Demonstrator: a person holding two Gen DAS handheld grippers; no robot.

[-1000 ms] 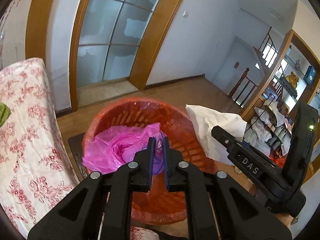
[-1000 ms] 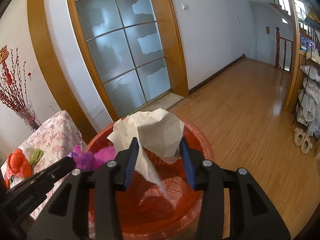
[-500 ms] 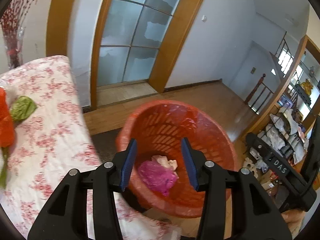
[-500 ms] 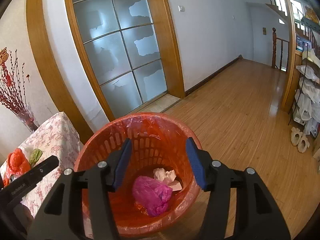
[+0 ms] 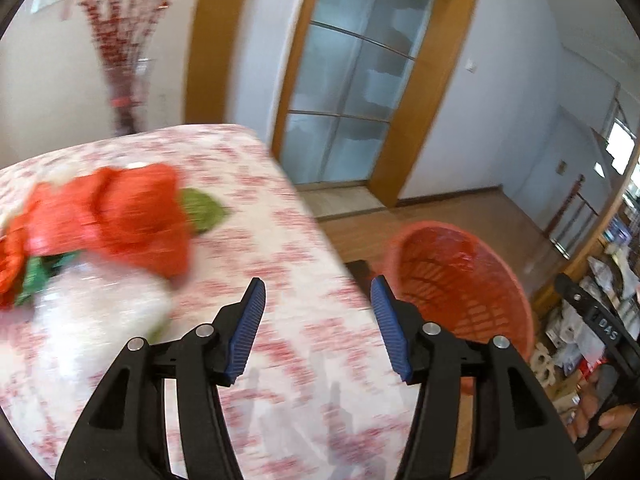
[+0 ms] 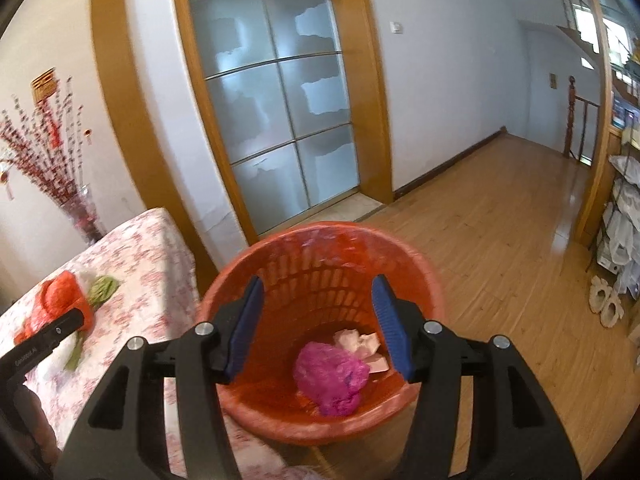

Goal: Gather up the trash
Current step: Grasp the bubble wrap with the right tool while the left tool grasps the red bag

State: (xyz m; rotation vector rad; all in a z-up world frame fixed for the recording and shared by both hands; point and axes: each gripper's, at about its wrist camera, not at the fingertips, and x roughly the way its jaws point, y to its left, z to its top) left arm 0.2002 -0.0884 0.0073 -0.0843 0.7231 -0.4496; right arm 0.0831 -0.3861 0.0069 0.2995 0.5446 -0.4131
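**Both drops done, left tool swinging back to the counter for more trash**

Left tool (image 5: pixel 318 322) is open with nothing between its jaws; they have just been opening. It now faces the floral-cloth counter (image 5: pixel 280 320), view blurred. Right tool (image 6: pixel 316 322) is also open and empty; its jaws were opening too, now level. It hangs over the red bin (image 6: pixel 424 276).

Trash in the bin: pink bag (image 6: pixel 332 376) and crumpled paper (image 6: pixel 362 342) at the bottom, touching each other. Trash left on the counter: orange bag (image 5: pixel 116 216), a green scrap (image 5: pixel 202 208) just beside it, and a whitish wrapper (image 5: pixel 96 320) nearer the tool. Too blurred to say exactly what the wrapper is.

Step in hand, as I read it: reach for the next piece.

How to do it well:
- Settle the left tool before closing; the view is smeared.
- The whitish wrapper looks closest, so take it first; crinkly film may slip, so straddle a bunched fold.
- Come in low and angled down so the lower jaw slides under without snagging the cloth.
- The orange bag is soft and bulky; pinch a fold, not the whole lump.
- Keep the right tool clear of the bin rim.
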